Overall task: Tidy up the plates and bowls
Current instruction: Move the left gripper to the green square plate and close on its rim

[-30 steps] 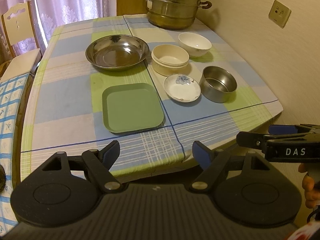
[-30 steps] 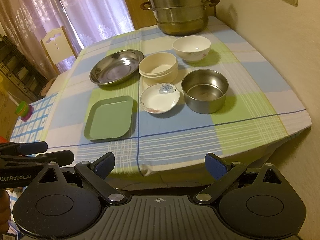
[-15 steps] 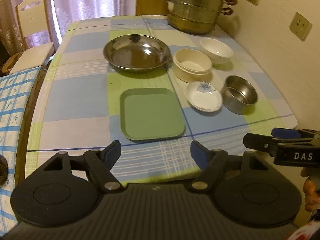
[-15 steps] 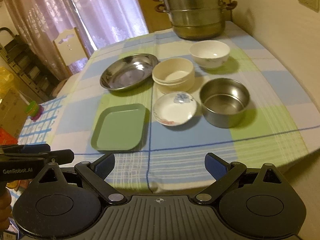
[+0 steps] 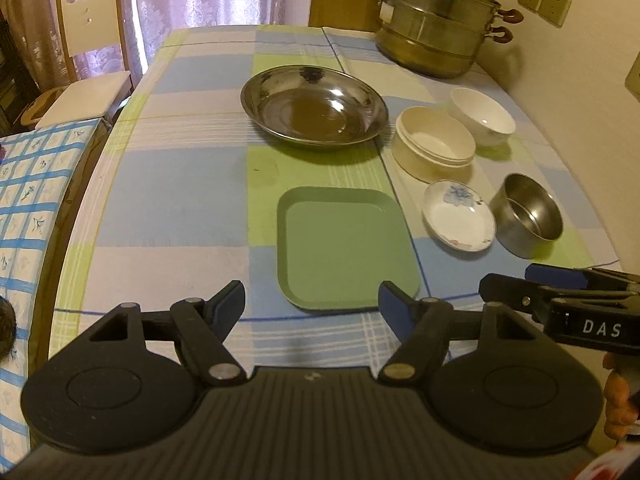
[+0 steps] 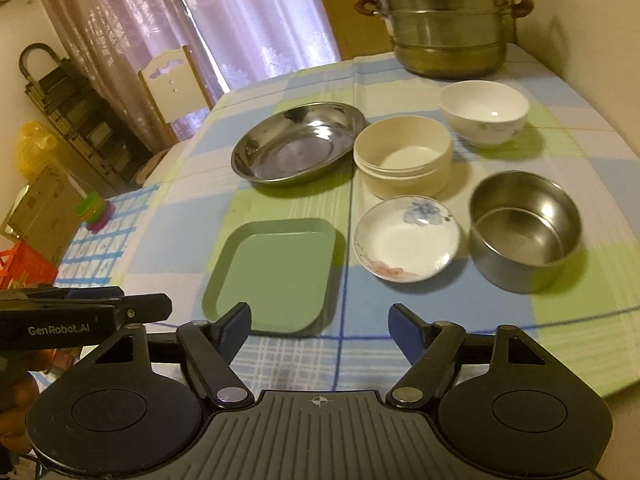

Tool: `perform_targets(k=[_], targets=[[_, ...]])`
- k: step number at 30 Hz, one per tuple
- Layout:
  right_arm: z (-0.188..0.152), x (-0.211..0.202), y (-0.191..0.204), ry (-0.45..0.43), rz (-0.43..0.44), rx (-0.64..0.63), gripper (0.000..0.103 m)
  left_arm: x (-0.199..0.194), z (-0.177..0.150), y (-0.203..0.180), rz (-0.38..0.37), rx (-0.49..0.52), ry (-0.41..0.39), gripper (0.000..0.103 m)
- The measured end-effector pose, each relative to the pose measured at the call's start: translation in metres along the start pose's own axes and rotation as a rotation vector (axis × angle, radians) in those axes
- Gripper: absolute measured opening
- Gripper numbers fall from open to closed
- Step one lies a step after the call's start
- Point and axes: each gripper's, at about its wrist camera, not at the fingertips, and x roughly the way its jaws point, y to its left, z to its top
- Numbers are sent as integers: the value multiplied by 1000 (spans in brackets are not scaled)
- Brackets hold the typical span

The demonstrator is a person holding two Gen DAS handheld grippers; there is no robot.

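Hovering at the table's near edge, your left gripper (image 5: 312, 300) and right gripper (image 6: 320, 322) are both spread, holding nothing — ready to reach. Green plate (image 6: 272, 272) lies nearest, bowls (image 6: 524, 232) beyond, unstacked.

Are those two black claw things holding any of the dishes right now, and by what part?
No. The left gripper and the right gripper are both open and hold nothing, poised near the green tray.

Lilac curtains (image 6: 248, 20), white chair (image 5: 86, 52), beige wall (image 5: 592, 80).
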Motion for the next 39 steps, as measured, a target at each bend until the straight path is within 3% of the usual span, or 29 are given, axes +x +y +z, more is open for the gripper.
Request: perform_targets(k=[8,12,19,24,39], targets=[[9,34,0,26,40,-4,58,28,7,6,11,3,12,65],[11,50,2,38,32,-20,51,43,9,11,9,-15,32,57],[15,78,2,64,11,-29,44,65,13,19,16,-29,46,54],[19,95,1,68,-12,-34,36,82,15,24,21,-30,62,43],[21,117,-3,101,-32,-41,26,108,21,29,14,-25,91,31]])
